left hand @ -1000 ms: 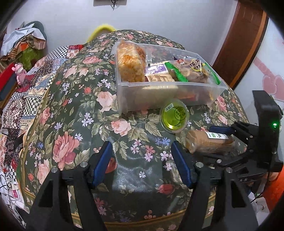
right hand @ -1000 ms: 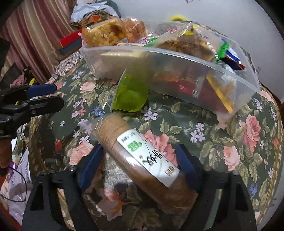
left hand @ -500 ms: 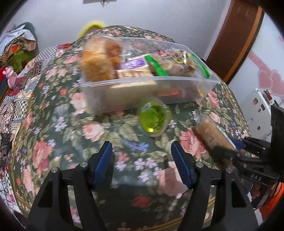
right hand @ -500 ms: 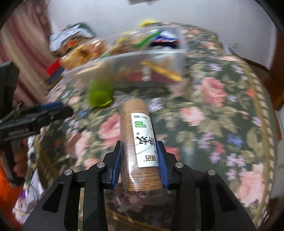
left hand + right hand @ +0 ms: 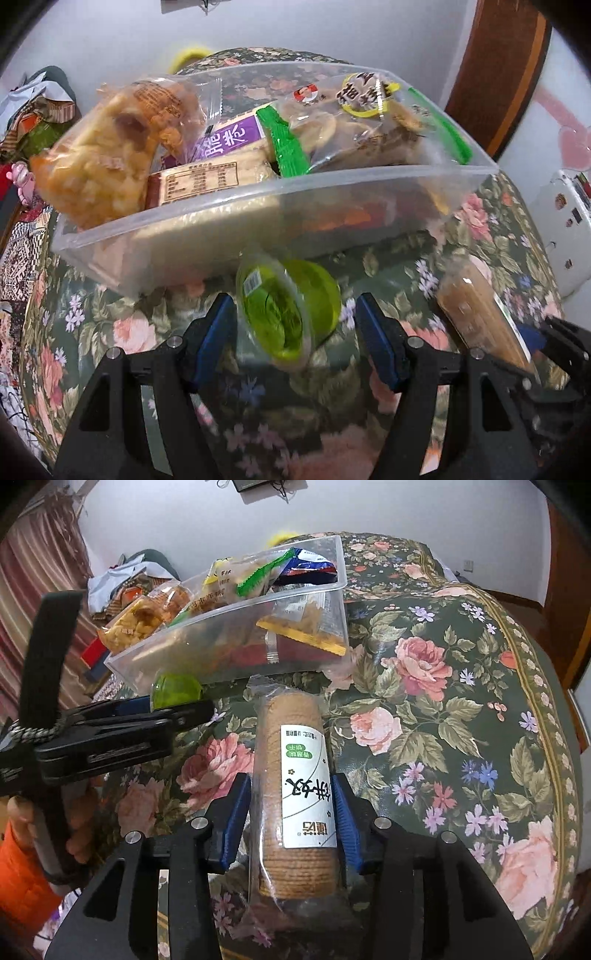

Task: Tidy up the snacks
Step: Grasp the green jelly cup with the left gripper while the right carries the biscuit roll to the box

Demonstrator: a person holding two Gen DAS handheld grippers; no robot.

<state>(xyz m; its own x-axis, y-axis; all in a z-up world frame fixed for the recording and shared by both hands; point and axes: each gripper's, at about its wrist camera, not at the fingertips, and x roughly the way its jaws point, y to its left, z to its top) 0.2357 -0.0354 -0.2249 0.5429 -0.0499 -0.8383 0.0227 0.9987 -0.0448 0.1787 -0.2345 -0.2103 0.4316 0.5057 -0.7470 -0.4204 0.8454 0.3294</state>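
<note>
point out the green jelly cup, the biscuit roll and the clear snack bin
green jelly cup (image 5: 275, 314): left wrist view, on its sealed film lid.
biscuit roll (image 5: 308, 794): right wrist view, on the white label at mid-length.
clear snack bin (image 5: 207, 236): left wrist view, on its near front wall.

My left black plastic two-finger gripper (image 5: 295, 332) has angular struts with triangular cut-outs, round silver screws at the joints, and ribbed blue pads on its fingertips (image 5: 378, 343). My right black plastic two-finger gripper (image 5: 291, 821) matches it: same silver screws, same blue pads. From the right camera I see my bare-skinned left hand (image 5: 74, 830) and a bright orange sleeve (image 5: 26, 878). A speckled grey braided cord (image 5: 35, 733) crosses the left tool's body.
</note>
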